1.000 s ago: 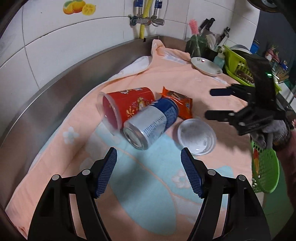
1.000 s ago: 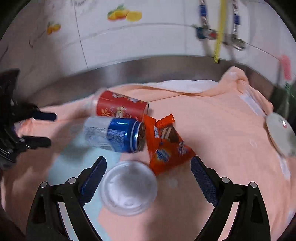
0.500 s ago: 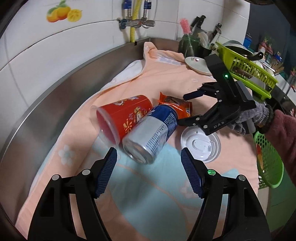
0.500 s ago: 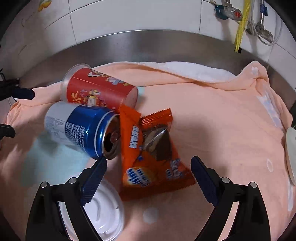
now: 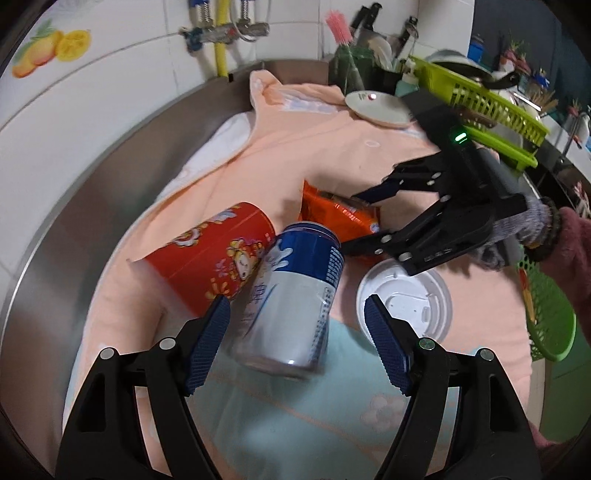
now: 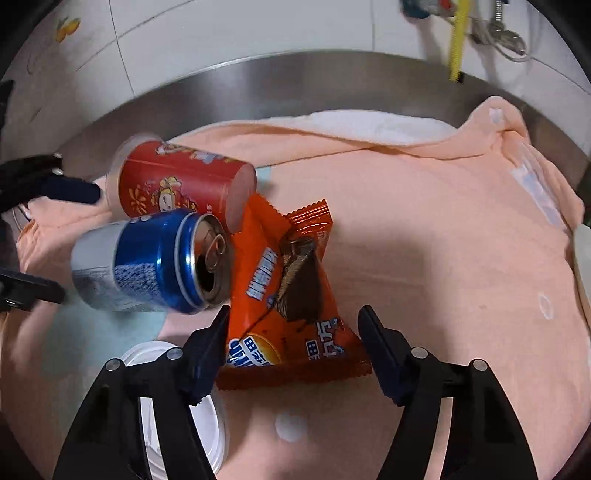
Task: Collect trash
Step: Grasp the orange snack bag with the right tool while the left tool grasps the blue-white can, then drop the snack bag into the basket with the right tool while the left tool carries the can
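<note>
A blue and silver can (image 5: 295, 295) (image 6: 147, 262) lies on its side on the peach towel (image 5: 317, 147), beside a red paper cup (image 5: 214, 251) (image 6: 181, 184), an orange snack wrapper (image 5: 340, 214) (image 6: 284, 291) and a white plastic lid (image 5: 406, 306) (image 6: 177, 413). My left gripper (image 5: 295, 339) is open, its fingers on either side of the can's near end. My right gripper (image 6: 291, 350) (image 5: 365, 218) is open, its fingers straddling the wrapper's near end.
The towel lies in a steel sink (image 5: 74, 192) under a tiled wall with taps (image 5: 221, 33). A white plate (image 5: 376, 109), a green dish rack (image 5: 480, 99) and a green basket (image 5: 546, 317) stand to the right.
Both grippers have moved in closer. The left now brackets the can, the right now straddles the wrapper. The trash itself has not shifted.
</note>
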`<control>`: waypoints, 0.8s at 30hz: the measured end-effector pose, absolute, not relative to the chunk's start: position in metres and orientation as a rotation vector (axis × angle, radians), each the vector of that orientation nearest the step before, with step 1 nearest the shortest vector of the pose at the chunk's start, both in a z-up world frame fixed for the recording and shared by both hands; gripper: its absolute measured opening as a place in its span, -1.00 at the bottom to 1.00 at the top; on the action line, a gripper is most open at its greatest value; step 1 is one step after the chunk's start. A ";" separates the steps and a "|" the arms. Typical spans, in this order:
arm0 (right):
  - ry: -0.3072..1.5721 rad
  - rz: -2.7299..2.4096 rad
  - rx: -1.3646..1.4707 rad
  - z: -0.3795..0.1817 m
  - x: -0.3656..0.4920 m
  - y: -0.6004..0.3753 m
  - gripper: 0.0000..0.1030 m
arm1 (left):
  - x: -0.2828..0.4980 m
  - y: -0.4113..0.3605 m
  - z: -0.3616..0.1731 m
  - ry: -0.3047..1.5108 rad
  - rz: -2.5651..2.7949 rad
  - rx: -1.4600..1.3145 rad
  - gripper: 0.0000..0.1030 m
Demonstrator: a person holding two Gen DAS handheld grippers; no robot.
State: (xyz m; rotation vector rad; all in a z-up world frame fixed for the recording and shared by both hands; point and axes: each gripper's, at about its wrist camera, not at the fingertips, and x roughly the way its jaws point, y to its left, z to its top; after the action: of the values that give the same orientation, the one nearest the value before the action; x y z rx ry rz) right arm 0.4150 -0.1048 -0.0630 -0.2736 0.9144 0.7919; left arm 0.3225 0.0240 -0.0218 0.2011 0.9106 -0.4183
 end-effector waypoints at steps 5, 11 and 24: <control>0.885 0.782 -0.193 -0.046 0.401 -0.128 0.29 | 0.337 0.017 -0.034 0.946 -0.418 0.222 0.44; 0.861 0.768 -0.138 -0.039 0.391 -0.140 0.29 | 0.351 0.011 -0.042 0.973 -0.411 0.229 0.40; 0.842 0.717 -0.045 -0.036 0.394 -0.151 0.29 | 0.359 0.005 -0.054 0.990 -0.372 0.270 0.27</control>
State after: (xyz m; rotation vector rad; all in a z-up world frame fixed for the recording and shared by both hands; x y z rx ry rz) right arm 0.3939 -0.1514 -0.0360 -0.0445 0.8417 0.7172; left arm 0.3594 0.0048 -0.0537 0.2696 0.9901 -0.3721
